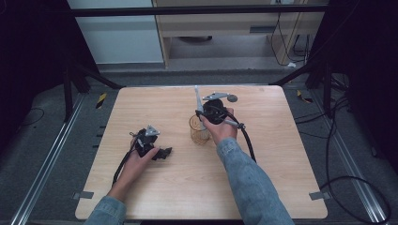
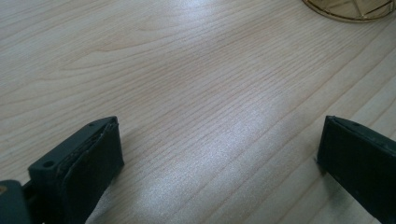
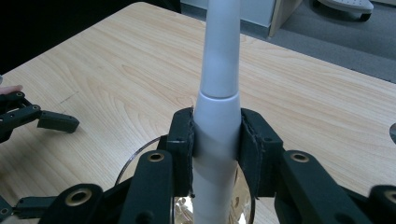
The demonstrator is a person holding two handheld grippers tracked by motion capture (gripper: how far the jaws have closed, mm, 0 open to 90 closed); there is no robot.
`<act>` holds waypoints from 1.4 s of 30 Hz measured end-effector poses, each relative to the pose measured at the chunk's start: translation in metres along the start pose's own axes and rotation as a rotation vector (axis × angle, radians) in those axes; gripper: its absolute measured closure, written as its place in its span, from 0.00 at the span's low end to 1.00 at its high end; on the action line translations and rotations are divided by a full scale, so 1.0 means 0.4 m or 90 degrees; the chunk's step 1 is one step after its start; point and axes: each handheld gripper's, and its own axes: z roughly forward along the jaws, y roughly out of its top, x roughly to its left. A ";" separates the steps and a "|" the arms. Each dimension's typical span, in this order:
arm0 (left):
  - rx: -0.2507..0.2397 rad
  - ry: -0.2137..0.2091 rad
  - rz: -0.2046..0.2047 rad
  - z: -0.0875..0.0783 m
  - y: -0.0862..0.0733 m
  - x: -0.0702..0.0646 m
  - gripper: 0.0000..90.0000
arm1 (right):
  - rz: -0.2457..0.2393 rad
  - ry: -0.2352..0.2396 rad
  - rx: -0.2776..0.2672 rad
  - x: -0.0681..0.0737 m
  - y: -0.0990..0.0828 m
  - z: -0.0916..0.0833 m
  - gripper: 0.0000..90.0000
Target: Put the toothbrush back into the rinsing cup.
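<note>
The square table [image 1: 187, 187] has a pale wood-grain top with rounded corners, resting on a grey carpeted floor [image 1: 56, 140] between metal rails. An amber glass cup [image 1: 199, 131] stands upright near the table's middle. The left gripper [image 1: 159, 152] rests low on the wood, left of the cup and apart from it.

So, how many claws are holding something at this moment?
1. The right claw is shut on the white handle, above the amber glass. The left claw is open over the bare table.
</note>
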 end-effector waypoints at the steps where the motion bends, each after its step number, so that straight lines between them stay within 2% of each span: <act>1: 0.000 0.000 0.000 0.000 0.000 0.000 0.00 | -0.001 0.000 0.001 0.000 0.000 0.001 0.75; 42: 0.000 -0.001 0.000 0.000 0.000 0.000 0.00 | 0.000 -0.006 0.023 0.000 0.012 0.018 0.74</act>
